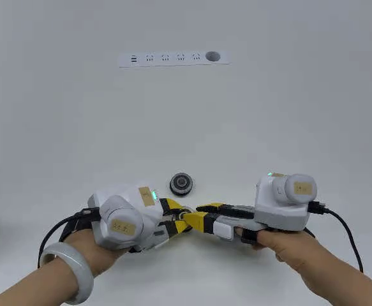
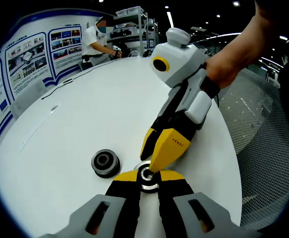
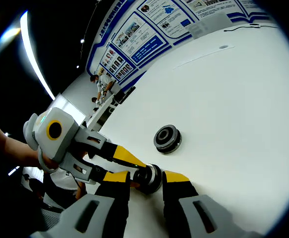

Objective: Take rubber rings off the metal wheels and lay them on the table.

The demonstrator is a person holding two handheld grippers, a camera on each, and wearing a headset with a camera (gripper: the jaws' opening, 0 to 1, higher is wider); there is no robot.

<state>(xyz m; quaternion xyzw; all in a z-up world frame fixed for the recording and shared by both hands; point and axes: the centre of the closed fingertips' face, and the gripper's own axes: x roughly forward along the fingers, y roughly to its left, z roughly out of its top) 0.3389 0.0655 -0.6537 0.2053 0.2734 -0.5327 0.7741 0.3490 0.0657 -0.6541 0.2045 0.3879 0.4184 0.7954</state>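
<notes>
**A:** What was the setting?

**B:** A white bench (image 1: 268, 115) in a hall, with blue-edged display boards (image 3: 149, 29) along the wall. A white power strip (image 1: 173, 58) lay at the far side, well apart from the work.

**A:** And the tools?

**B:** Both were at the near side, pointed at each other. The left hand-held gripper (image 2: 146, 177) sat on the left, its jaws clamped on a metal wheel (image 2: 148, 174). The right hand-held gripper (image 3: 146, 181) sat on the right. Its jaws were narrow and set on either side of that same wheel, touching it as far as I could see. A black cable (image 1: 342, 226) ran off its back to the right.

**A:** Anything on the person?

**B:** A pale bangle (image 1: 67, 271) on the left wrist.

**A:** Where exactly were the wheels?

**B:** The gripped one sat among the four yellow jaw tips. I could not tell whether it rested on the bench. A second wheel (image 1: 182, 183), with a dark band (image 1: 173, 185) around its rim, lay flat just beyond them, untouched.
</notes>
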